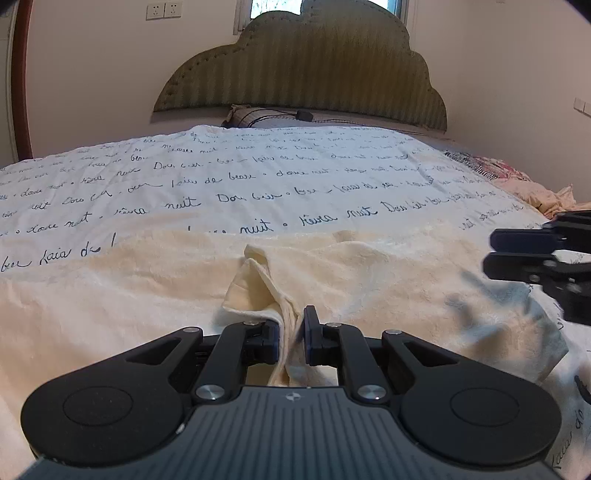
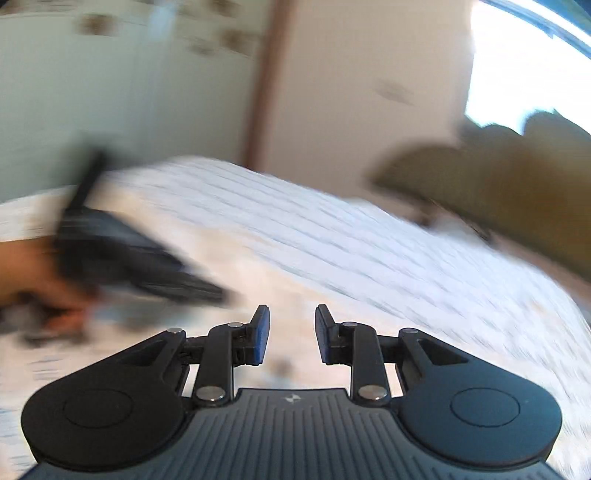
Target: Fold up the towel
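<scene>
I am in a home bedroom. A wide bed (image 1: 258, 177) fills the view, its white cover printed with handwritten script, and a padded, cloud-shaped headboard (image 1: 303, 66) stands against the wall at its far edge. A pillow (image 1: 258, 117) lies below it, wall sockets (image 1: 163, 10) and a window (image 1: 325, 5) above.

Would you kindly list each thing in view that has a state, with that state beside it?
Towel: spread on the bed, not yet folded flat; one bunched ridge stands up between the left gripper's pads.
Left gripper: jaws nearly shut, the towel ridge between them; firm contact unclear.
Right gripper: open, nothing between its pads.
Bedspread: laid flat under the towel.
Right wrist view: blurred.
</scene>
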Motion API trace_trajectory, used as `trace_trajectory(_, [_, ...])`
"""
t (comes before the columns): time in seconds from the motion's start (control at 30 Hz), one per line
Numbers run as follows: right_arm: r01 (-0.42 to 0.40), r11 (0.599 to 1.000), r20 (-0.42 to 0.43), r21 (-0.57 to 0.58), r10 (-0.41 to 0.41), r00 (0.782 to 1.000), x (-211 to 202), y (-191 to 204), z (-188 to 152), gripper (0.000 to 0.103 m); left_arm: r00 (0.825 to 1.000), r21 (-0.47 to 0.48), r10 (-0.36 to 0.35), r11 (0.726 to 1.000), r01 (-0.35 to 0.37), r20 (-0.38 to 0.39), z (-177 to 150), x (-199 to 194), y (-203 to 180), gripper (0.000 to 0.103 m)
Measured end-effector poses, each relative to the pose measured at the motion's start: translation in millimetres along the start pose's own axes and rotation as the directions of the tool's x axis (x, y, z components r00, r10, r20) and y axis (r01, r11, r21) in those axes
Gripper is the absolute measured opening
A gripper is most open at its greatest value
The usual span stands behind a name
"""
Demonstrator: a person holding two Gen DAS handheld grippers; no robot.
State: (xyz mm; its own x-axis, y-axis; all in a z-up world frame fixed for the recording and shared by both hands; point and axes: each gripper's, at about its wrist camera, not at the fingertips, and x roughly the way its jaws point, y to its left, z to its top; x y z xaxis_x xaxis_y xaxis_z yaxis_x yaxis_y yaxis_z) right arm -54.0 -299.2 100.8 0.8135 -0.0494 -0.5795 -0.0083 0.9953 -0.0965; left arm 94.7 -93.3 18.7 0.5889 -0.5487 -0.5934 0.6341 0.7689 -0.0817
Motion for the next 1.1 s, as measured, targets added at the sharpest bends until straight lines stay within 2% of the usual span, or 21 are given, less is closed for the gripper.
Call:
trace_trajectory(0.03, [-0.002,0.999,-0.058,0.047,0.005,0.998,17.4,-14.2,-3.5,0.026,1.0,0.0,0.002,1.0,-0.002,-0.008,-1.0,1.3,0.2,0.015])
trace_trajectory(0.1, [0.049,0.994,-0.17,0.094,-0.032,0.985,47.9,-29.1,-11.9,0.026,1.0,-0.007,-0.002,1.0,0.001,-0.017,-2.4,1.8,3.1,0.016])
trace_trajectory(0.13, [0.079,0.994,-0.178,0.081,-0.064,0.982,45.3,-24.3,-18.3,0.026,1.0,-0.01,-0.002,1.0,0.002,-0.02,-2.4,0.1,4.7,0.019])
trace_trajectory(0.2, [0.11,0.987,-0.112,0.119,-0.097,0.989,19.1,-28.1,-26.3,0.026,0.999,-0.013,0.024,1.0,-0.024,-0.032,-0.7,-4.8,8.0,0.029])
trace_trajectory(0.23, [0.125,0.98,-0.077,0.157,-0.114,0.991,4.6,-33.7,-30.4,0.026,0.999,-0.021,0.043,0.999,-0.044,-0.033,1.5,-9.2,9.4,0.039])
trace_trajectory(0.33, [0.158,0.959,-0.001,0.235,-0.162,0.987,-32.8,-51.3,-46.1,0.026,0.996,-0.027,0.087,0.996,-0.087,0.005,12.6,-26.7,7.3,0.041])
trace_trajectory(0.37, [0.149,0.959,0.009,0.24,-0.156,0.988,-44.6,-52.7,-50.7,0.026,0.996,-0.02,0.087,0.996,-0.086,0.023,17.8,-32.1,3.6,0.045])
trace_trajectory(0.4, [0.129,0.964,0.02,0.234,-0.137,0.99,-52.4,-48.4,-52.8,0.026,0.996,-0.016,0.077,0.997,-0.077,0.038,23.0,-37.0,-1.1,0.049])
trace_trajectory(0.47, [0.087,0.977,0.047,0.195,-0.098,0.994,-73.0,-40.2,-59.5,0.026,0.997,-0.004,0.036,0.999,-0.036,0.069,32.8,-43.3,-13.7,0.071])
trace_trajectory(0.53, [0.043,0.99,0.062,0.137,-0.052,0.997,-83.4,-29.9,-65.2,0.026,0.996,0.024,-0.028,0.999,0.026,0.083,40.7,-41.5,-31.2,0.082])
trace_trajectory(0.67, [-0.014,0.996,0.007,0.083,0.013,1.0,-80.2,-9.3,-76.2,0.026,0.991,0.116,-0.131,0.985,0.127,0.027,51.2,-11.2,-80.6,0.082])
trace_trajectory(0.8, [-0.022,0.994,-0.024,0.111,0.025,0.999,-64.3,-8.0,-87.5,0.026,0.989,0.193,-0.144,0.97,0.145,-0.018,51.9,24.8,-119.8,0.082])
trace_trajectory(0.9, [-0.028,0.987,-0.009,0.161,0.03,1.0,-55.2,-10.0,-89.4,0.026,0.994,0.239,-0.102,0.965,0.109,-0.041,49.4,51.8,-139.2,0.082])
trace_trajectory(0.93, [-0.028,0.986,-0.008,0.162,0.029,1.0,-54.3,-8.9,-89.5,0.015,0.996,0.257,-0.073,0.963,0.081,-0.044,48.5,61.1,-144.5,0.082])
trace_trajectory(1.03, [-0.002,0.995,-0.044,0.101,0.006,0.999,-55.9,1.9,-91.4,0.012,0.999,0.298,0.024,0.955,-0.009,-0.048,45.7,88.3,-151.9,0.087])
trace_trajectory(1.1, [0.009,0.997,-0.081,0.081,-0.002,0.997,-57.5,4.2,-94.4,0.01,0.997,0.273,0.049,0.962,-0.029,-0.066,46.6,104.6,-147.8,0.09])
